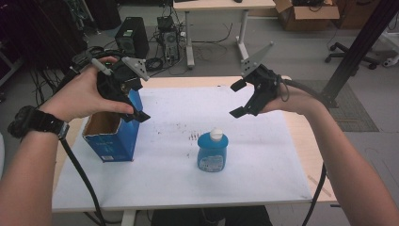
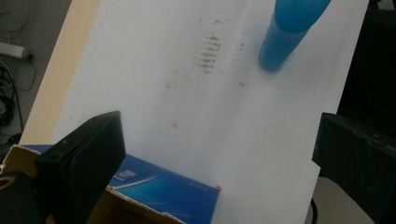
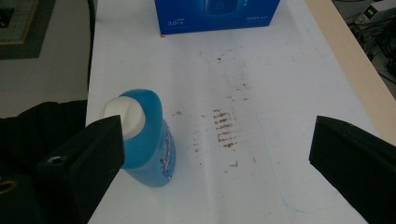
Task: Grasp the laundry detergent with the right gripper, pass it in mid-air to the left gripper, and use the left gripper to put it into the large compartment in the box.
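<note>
A blue bottle with a white cap (image 1: 212, 150) stands upright near the middle of the white table cover (image 1: 188, 179). At the left stands a blue cardboard box (image 1: 113, 134) with its top open. My left gripper (image 1: 134, 101) hovers over the box's far edge, open and empty. My right gripper (image 1: 237, 98) hangs open above the table, behind and to the right of the bottle. In the left gripper view the box (image 2: 163, 189) lies below the jaws and the bottle (image 2: 287, 32) is far ahead. In the right gripper view the bottle (image 3: 147, 140) stands beside the left jaw, with the box (image 3: 217, 14) beyond.
Dark smudges (image 1: 193, 136) mark the cover just left of the bottle. The wooden table edge (image 1: 308, 155) shows at the right. Beyond the table are a computer tower (image 1: 132, 37), cables, another desk (image 1: 216, 4) and a black post (image 1: 357, 47).
</note>
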